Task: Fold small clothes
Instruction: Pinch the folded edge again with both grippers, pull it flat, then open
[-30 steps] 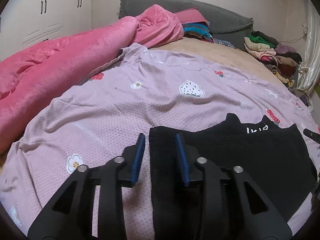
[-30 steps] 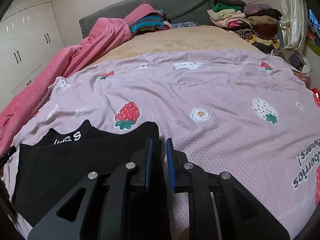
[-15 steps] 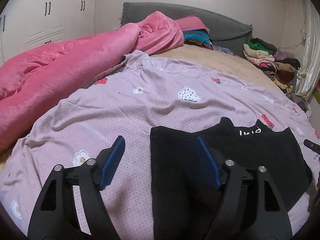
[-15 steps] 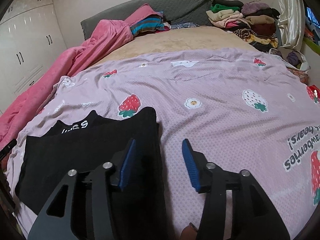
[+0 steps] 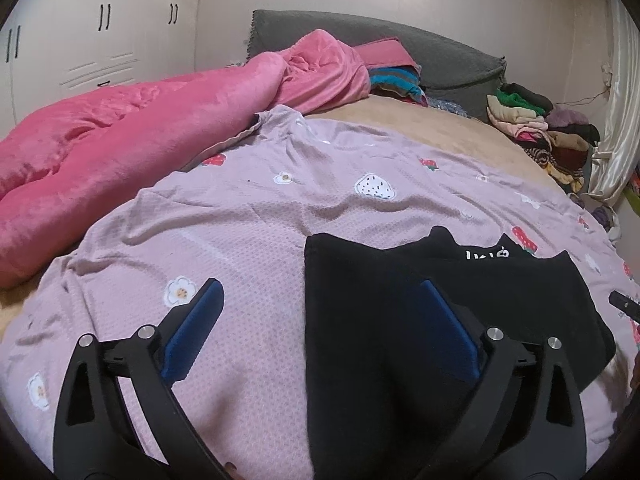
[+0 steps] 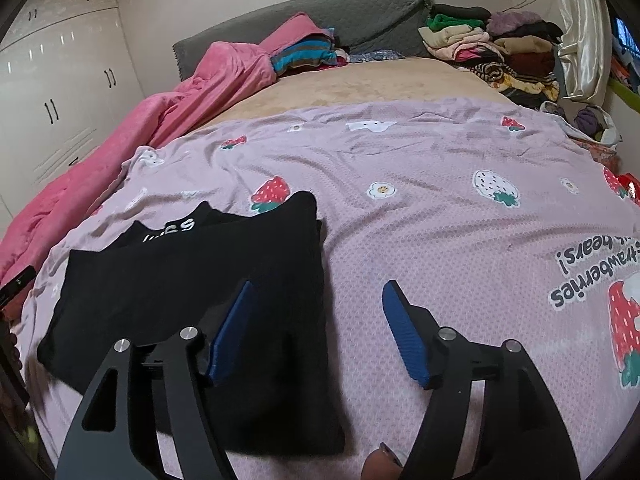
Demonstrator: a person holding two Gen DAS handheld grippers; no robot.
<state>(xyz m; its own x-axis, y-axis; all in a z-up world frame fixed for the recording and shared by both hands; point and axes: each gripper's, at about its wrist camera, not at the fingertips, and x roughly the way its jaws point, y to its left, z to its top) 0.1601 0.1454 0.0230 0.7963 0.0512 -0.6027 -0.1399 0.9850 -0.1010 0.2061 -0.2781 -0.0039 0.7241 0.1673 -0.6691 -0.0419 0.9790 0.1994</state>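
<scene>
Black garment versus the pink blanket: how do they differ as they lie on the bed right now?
The black garment lies flat and folded with straight edges; the pink blanket is bunched in a long heap. The garment sits near both open grippers on the lilac sheet; the blanket lies along the bed's far left side. Both are soft fabric, and neither is held.

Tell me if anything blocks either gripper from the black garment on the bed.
Nothing visible does. The folded black garment lies flat on the lilac strawberry-print sheet. The left gripper and right gripper are open, each straddling one side edge of it, with nothing between.
</scene>
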